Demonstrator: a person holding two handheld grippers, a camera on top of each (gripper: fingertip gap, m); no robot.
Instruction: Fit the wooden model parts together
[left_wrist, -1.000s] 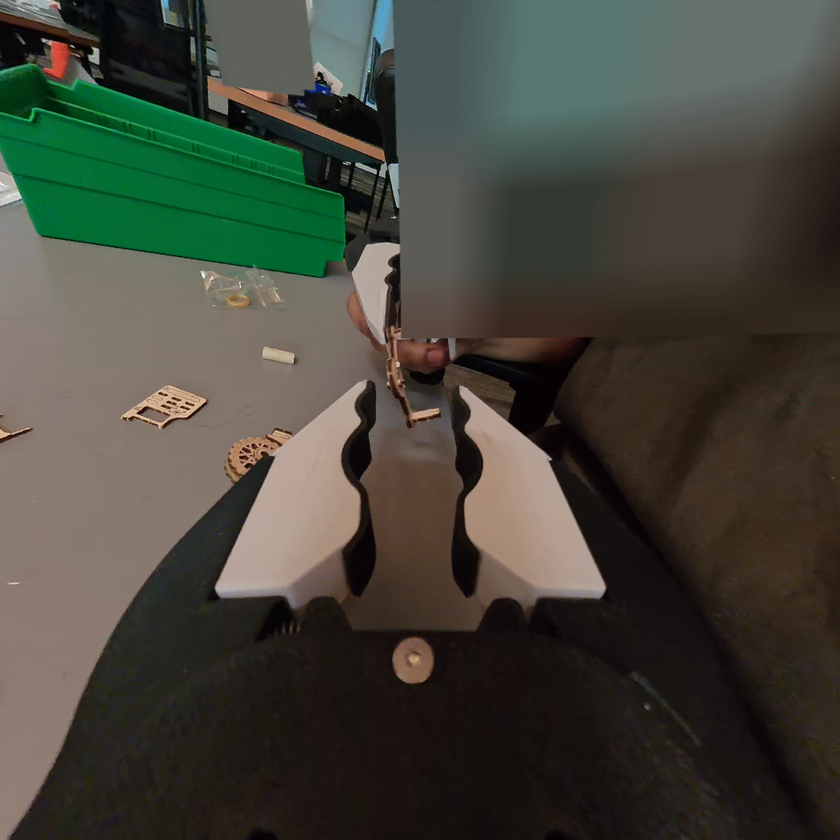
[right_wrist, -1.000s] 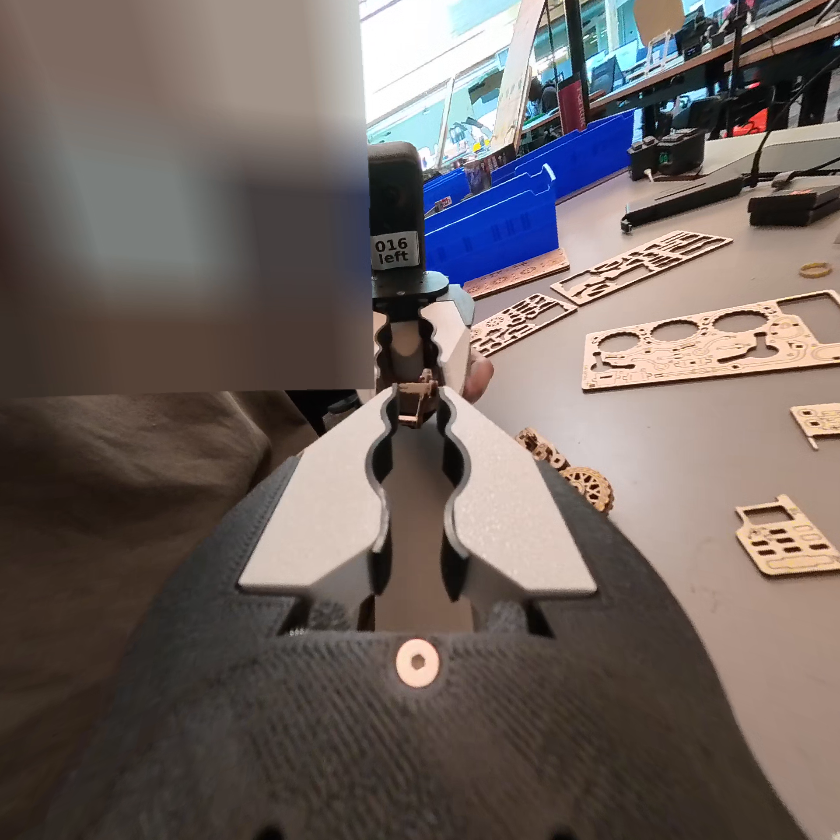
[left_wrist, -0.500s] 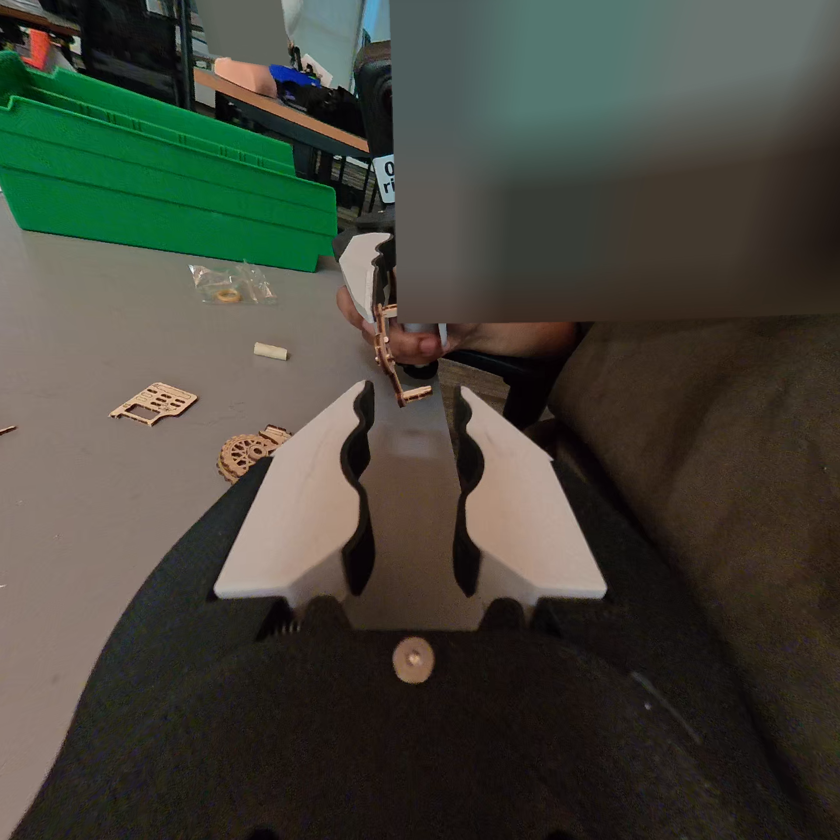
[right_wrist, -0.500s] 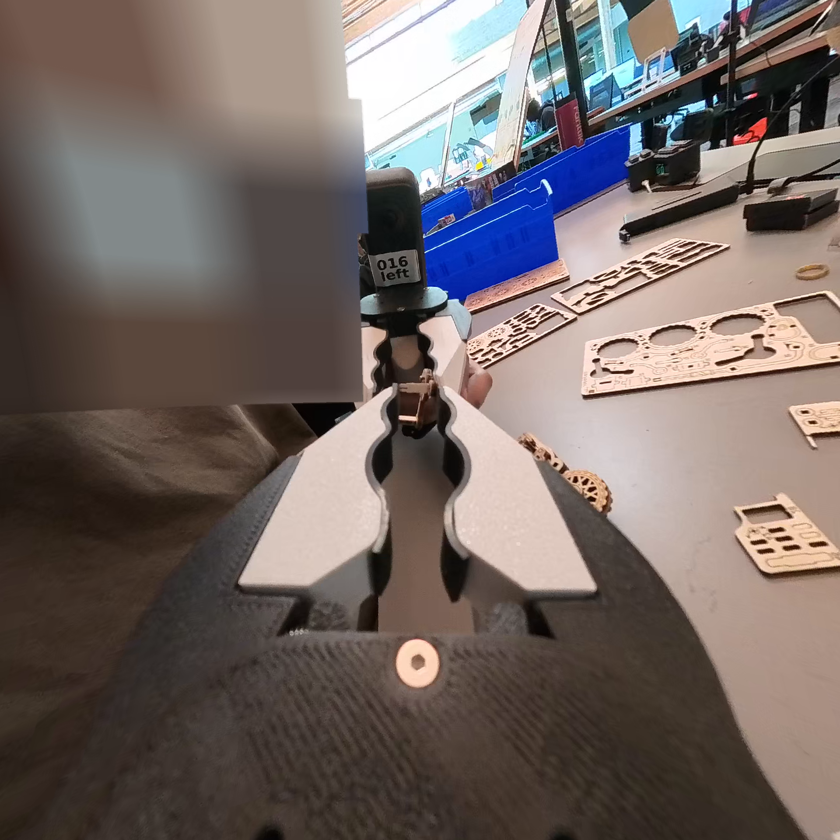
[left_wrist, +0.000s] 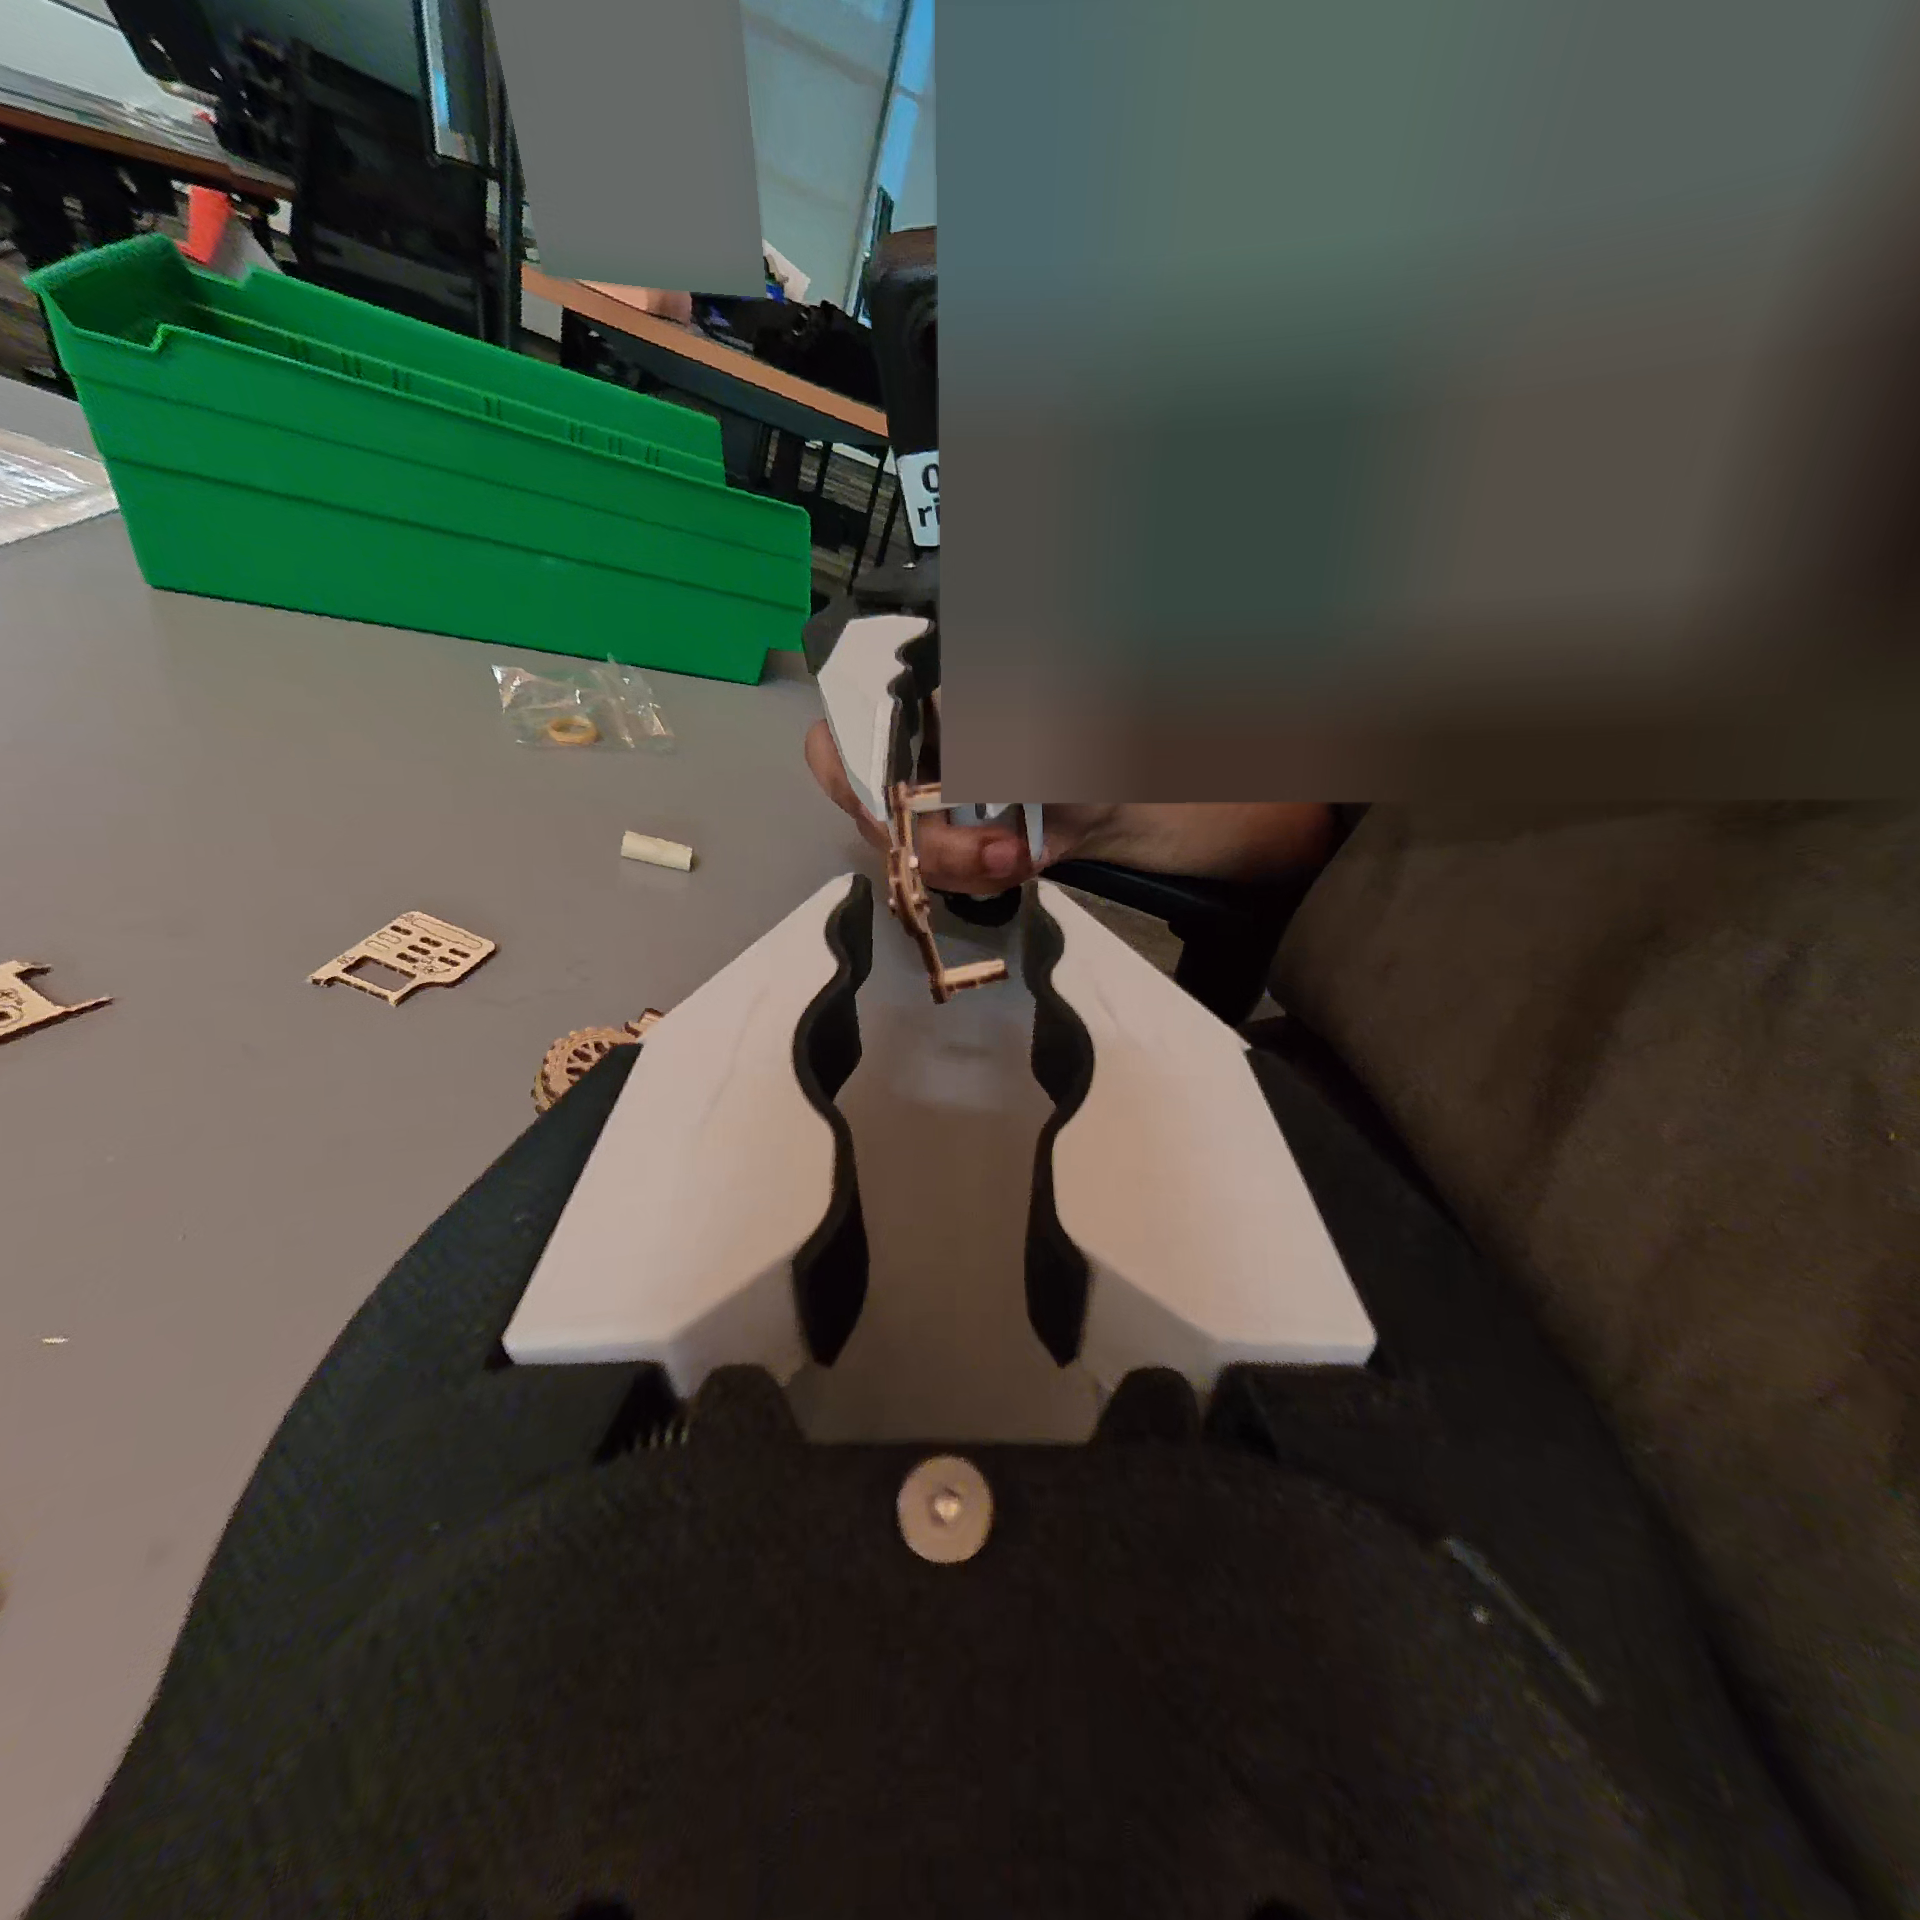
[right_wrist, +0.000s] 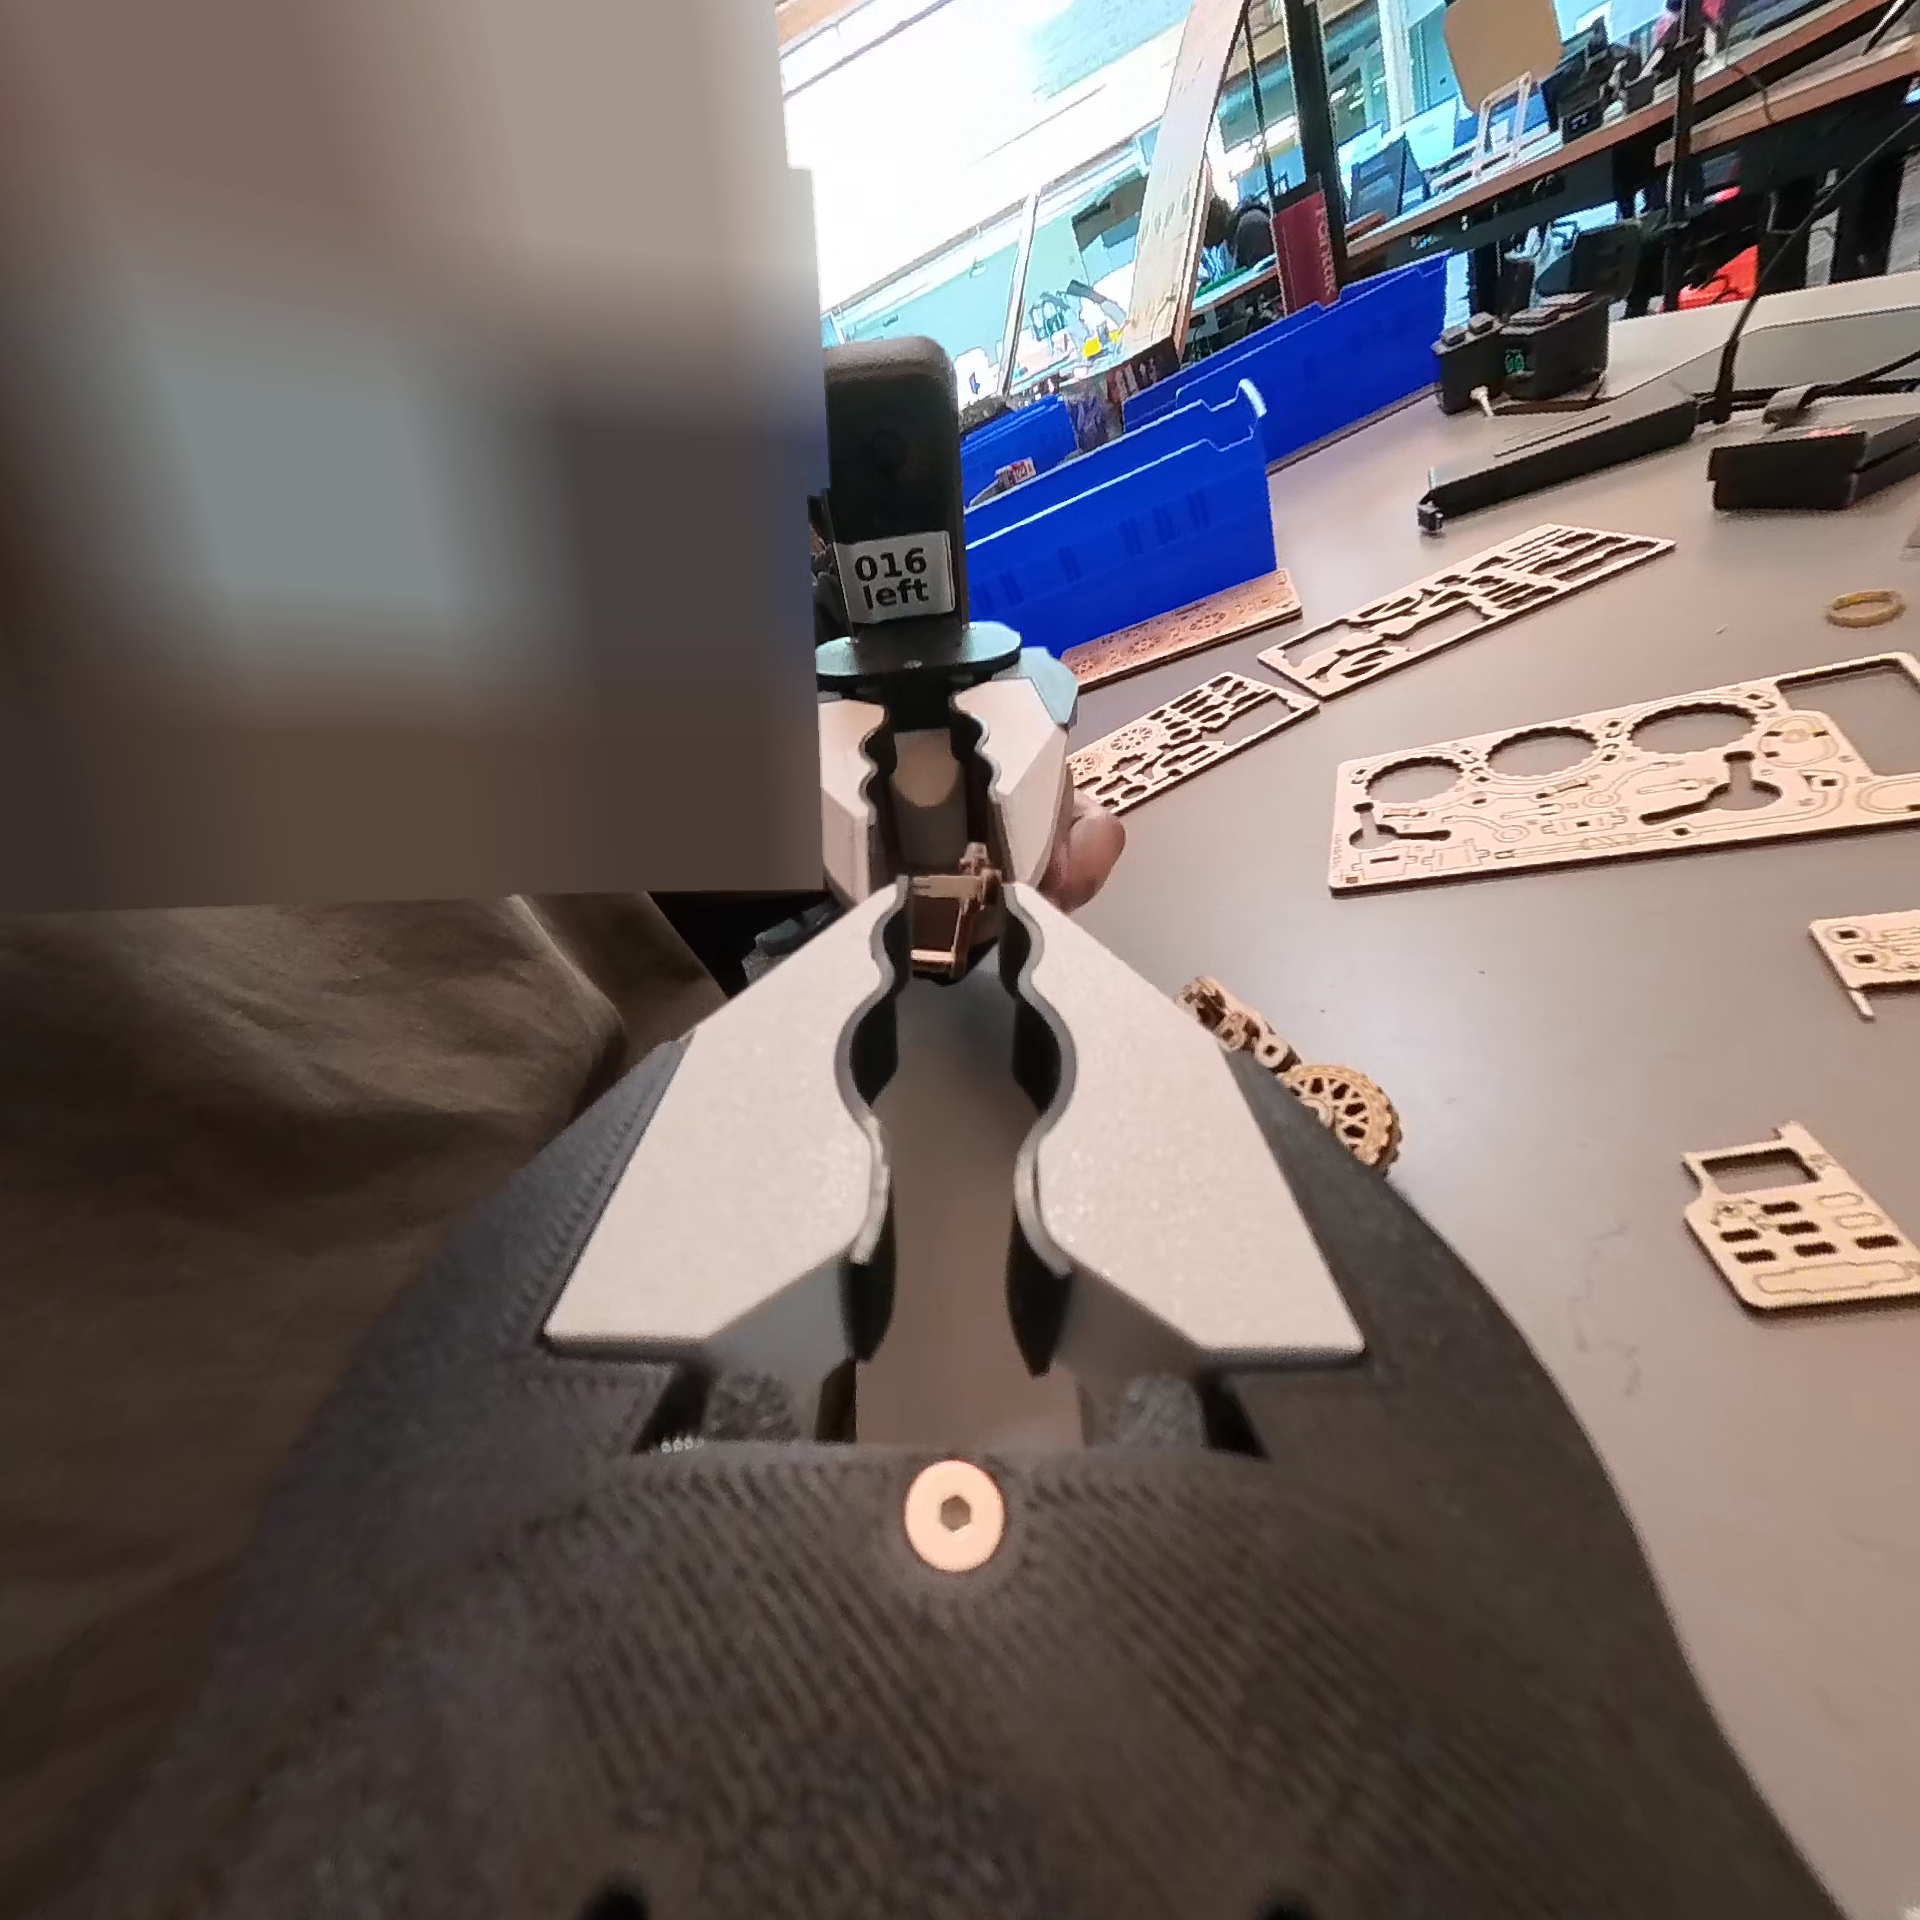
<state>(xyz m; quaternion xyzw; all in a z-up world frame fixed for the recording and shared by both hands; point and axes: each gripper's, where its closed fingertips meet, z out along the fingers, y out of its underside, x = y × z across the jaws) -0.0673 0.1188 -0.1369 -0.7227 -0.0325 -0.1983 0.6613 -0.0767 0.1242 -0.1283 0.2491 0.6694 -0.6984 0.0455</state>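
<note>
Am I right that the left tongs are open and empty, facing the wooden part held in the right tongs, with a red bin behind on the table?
Nearly: the bin is green, not red, as the left wrist view shows. The left tongs are indeed open and empty, facing the wooden part in the right tongs.

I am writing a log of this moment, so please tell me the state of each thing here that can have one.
Left gripper: open, empty.
Right gripper: shut on thin brown wooden part, held in the air.
Green plastic bin: upright, top open.
Small clear plastic bag: lying flat on grey table.
Round wooden gear assembly: resting on table.
</note>
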